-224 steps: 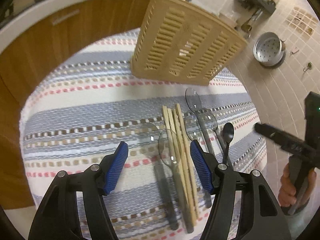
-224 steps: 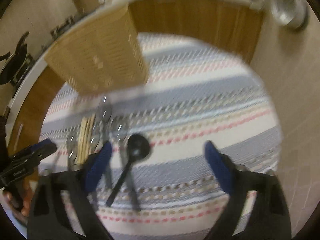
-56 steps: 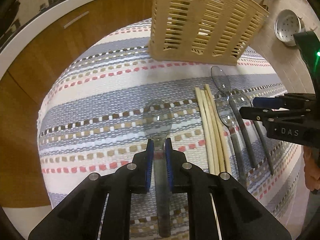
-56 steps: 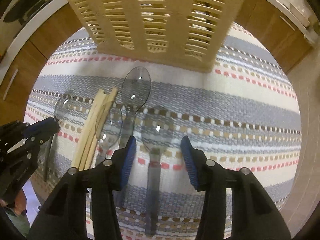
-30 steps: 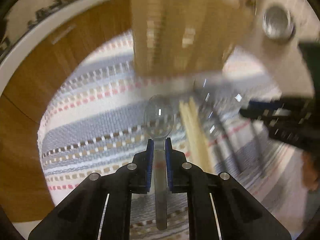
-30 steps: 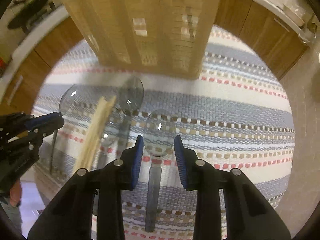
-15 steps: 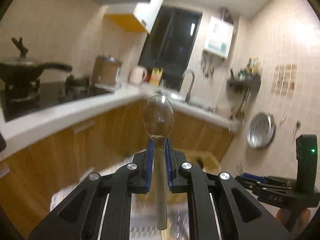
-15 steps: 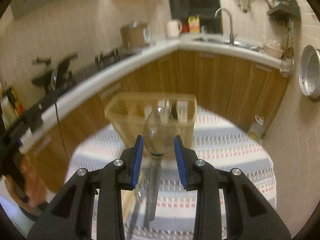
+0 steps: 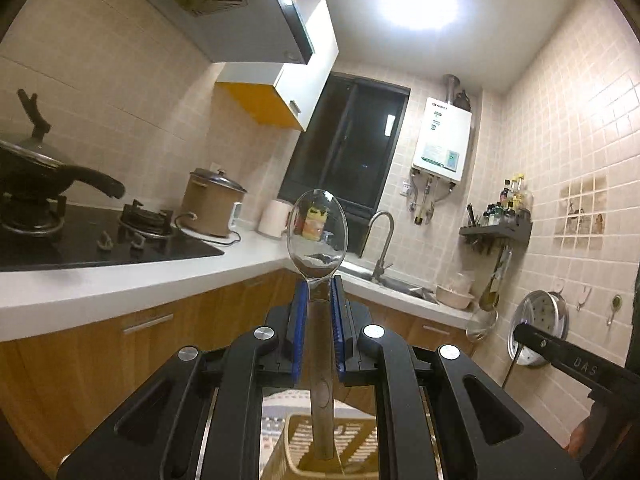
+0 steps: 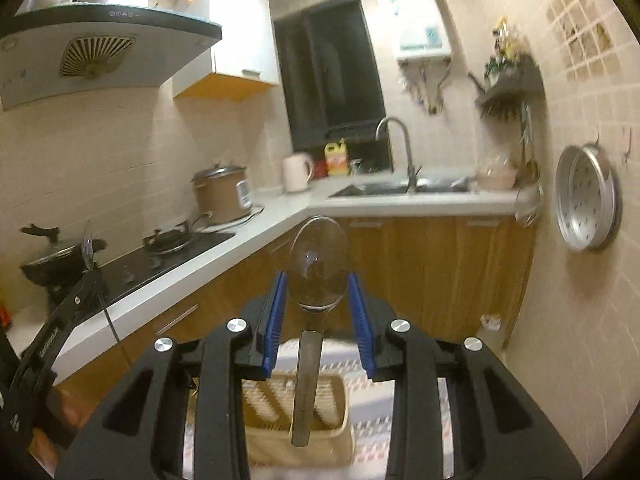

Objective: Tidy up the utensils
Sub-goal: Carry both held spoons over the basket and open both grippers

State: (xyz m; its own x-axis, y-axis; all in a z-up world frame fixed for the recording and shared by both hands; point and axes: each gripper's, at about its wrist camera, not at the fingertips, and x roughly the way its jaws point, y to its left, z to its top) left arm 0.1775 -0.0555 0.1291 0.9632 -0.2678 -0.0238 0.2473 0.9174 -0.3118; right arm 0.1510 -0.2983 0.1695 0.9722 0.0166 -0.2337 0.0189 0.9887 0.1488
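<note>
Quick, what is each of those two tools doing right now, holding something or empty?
Left tool: closed on the handle of a clear spoon.
Right tool: closed on the bowl of another clear spoon.

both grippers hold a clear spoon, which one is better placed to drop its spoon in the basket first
Probably right. The right gripper tilts slightly down, its clear spoon handle hanging over the beige basket. The left gripper points level, and its spoon has only the basket's near edge beneath.

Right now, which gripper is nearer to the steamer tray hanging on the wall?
Right, apparently. The right gripper reaches in front of the steamer tray in the left view; the left gripper sits far across, on the stove side.
</note>
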